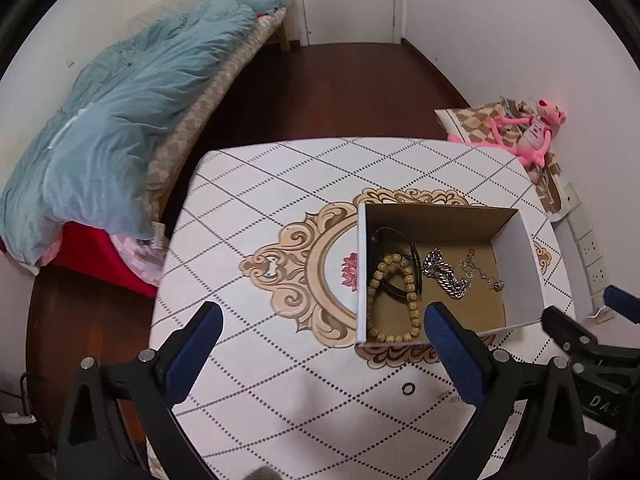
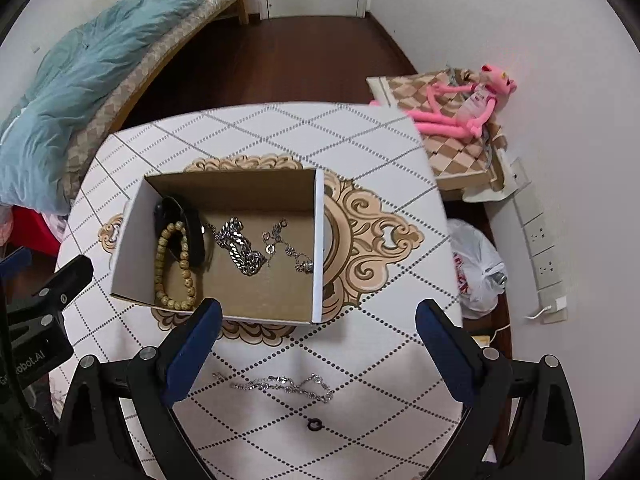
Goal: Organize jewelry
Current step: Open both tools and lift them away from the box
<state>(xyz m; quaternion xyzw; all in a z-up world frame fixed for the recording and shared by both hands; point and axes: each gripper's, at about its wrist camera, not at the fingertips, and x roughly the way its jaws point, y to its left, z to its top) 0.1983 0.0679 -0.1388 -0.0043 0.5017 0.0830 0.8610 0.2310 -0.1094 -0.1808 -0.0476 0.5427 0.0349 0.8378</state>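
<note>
An open cardboard box point(image 1: 524, 264) point(image 2: 318, 240) stands on the patterned table point(image 1: 256, 208) point(image 2: 256, 132). Inside lie a wooden bead bracelet point(image 1: 394, 300) point(image 2: 176, 268), a black band point(image 1: 400, 240) point(image 2: 188, 228), a chunky silver chain point(image 1: 444, 274) point(image 2: 240, 248) and a thin silver chain point(image 1: 480, 268) point(image 2: 288, 248). A thin silver chain point(image 2: 280, 386) and a small dark ring point(image 1: 408, 389) point(image 2: 314, 425) lie on the table in front of the box. My left gripper point(image 1: 324, 344) is open and empty, left of the box. My right gripper point(image 2: 318, 340) is open and empty above the loose chain.
A bed with a blue quilt point(image 1: 120, 120) point(image 2: 80, 80) is to the left. A pink plush toy point(image 1: 528, 128) point(image 2: 460, 108) lies on a checkered cushion at the right. A plastic bag point(image 2: 476, 268) and a power strip point(image 2: 540, 248) sit by the right wall.
</note>
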